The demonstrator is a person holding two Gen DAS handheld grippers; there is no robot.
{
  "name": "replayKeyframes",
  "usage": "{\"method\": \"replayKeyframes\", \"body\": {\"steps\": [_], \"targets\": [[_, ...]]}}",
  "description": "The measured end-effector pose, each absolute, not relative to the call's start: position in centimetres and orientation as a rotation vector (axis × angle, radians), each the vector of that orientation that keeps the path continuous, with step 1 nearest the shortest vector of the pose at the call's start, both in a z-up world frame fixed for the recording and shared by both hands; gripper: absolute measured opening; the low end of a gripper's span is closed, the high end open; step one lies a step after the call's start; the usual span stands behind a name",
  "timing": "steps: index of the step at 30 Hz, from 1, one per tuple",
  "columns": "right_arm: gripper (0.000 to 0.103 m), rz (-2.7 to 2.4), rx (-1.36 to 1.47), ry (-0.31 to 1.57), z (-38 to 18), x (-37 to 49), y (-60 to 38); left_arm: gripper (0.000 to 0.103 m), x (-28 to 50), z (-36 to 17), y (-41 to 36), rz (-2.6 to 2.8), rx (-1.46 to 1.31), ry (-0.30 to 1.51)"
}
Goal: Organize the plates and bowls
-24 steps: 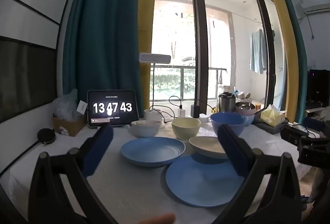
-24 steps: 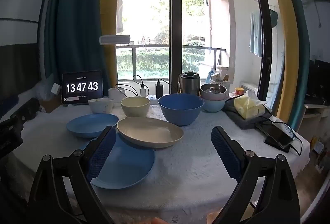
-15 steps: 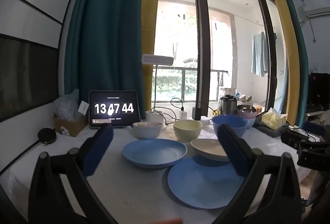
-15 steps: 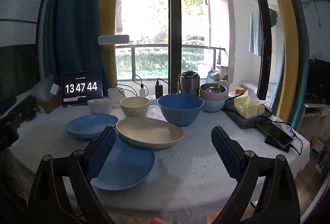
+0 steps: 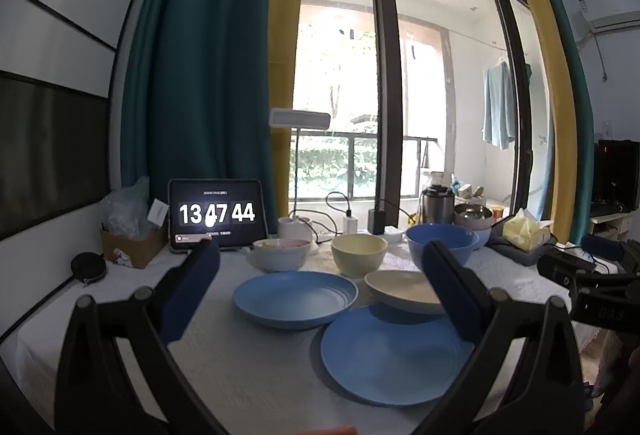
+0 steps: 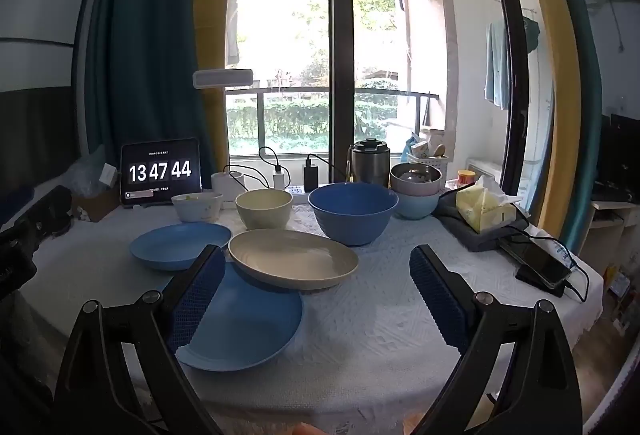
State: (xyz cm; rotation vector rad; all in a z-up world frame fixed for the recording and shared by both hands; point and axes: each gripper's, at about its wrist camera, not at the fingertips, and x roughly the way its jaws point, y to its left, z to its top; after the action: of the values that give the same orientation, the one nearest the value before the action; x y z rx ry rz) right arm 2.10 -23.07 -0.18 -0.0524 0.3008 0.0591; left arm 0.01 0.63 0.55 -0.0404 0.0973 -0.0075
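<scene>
On the white tablecloth lie two blue plates (image 5: pixel 294 297) (image 5: pixel 394 353) and a cream plate (image 6: pixel 292 257) whose edge rests on the nearer blue plate (image 6: pixel 248 323). Behind them stand a white bowl (image 5: pixel 282 253), a cream bowl (image 6: pixel 264 207) and a large blue bowl (image 6: pixel 352 213). Further back right, a pink bowl sits stacked in a light blue bowl (image 6: pixel 416 203). My left gripper (image 5: pixel 320 287) hangs open over the near table, nothing between its fingers. Wide open too, my right gripper (image 6: pixel 316 291) hovers in front of the plates and holds nothing.
A tablet clock (image 6: pixel 160 171), a cardboard box (image 5: pixel 132 245), chargers with cables (image 6: pixel 280 175) and a steel jar (image 6: pixel 370 163) line the back edge. A tissue pack (image 6: pixel 484 209) and a phone (image 6: pixel 540 267) lie at the right. The window stands behind the table.
The left wrist view has tilted slightly upward, so the dishes sit lower in it. The right gripper has hardly moved. Both stay open.
</scene>
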Motion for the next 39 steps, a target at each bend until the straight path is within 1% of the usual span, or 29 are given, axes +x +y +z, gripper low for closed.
{"method": "replayKeyframes", "body": {"steps": [39], "targets": [[0.096, 0.066, -0.048, 0.313, -0.4, 2.54, -22.82, 0.102, 0.25, 0.21, 0.39, -0.007, -0.043, 0.109]]}}
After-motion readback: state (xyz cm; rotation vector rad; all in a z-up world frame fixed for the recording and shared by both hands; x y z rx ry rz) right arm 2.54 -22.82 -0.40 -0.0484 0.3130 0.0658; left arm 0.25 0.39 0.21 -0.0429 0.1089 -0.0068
